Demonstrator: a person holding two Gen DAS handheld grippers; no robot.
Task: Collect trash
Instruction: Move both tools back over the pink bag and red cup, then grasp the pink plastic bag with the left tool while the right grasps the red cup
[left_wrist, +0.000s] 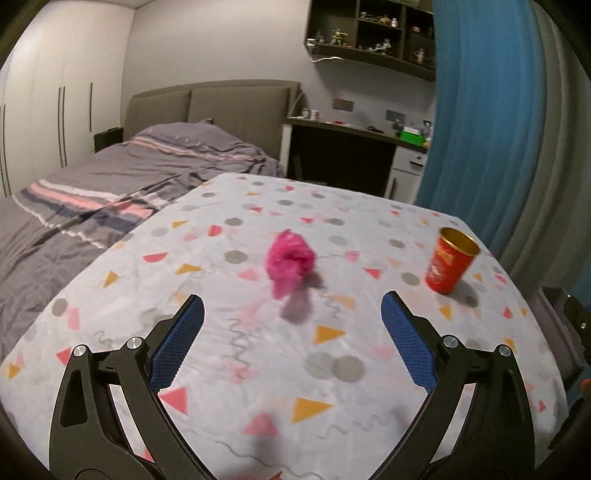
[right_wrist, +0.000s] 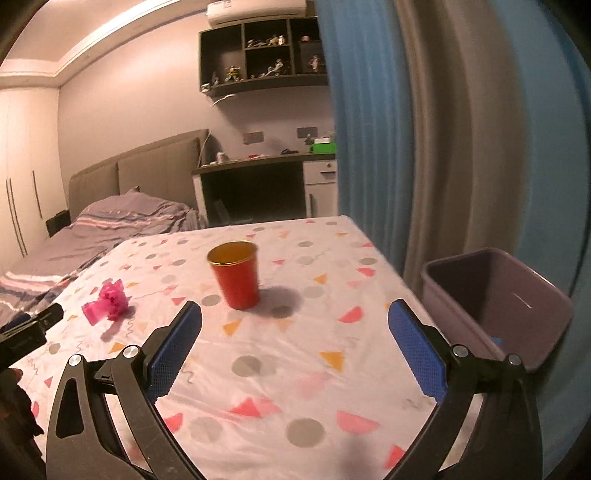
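A crumpled pink wrapper (left_wrist: 290, 260) lies mid-table on the patterned cloth, just ahead of my left gripper (left_wrist: 291, 308), which is open and empty. A red cup with a gold rim (left_wrist: 451, 260) stands upright to its right. In the right wrist view the red cup (right_wrist: 235, 274) stands a little ahead of my right gripper (right_wrist: 294, 313), slightly left of centre. This gripper is open and empty too. The pink wrapper (right_wrist: 108, 302) lies to the left there, near the left gripper's black body (right_wrist: 29, 330).
A purple bin (right_wrist: 495, 306) stands off the table's right edge, beside blue and grey curtains (right_wrist: 424, 129). A bed (left_wrist: 110, 184) lies to the left of the table (left_wrist: 258, 369), and a desk (left_wrist: 351, 144) stands behind it.
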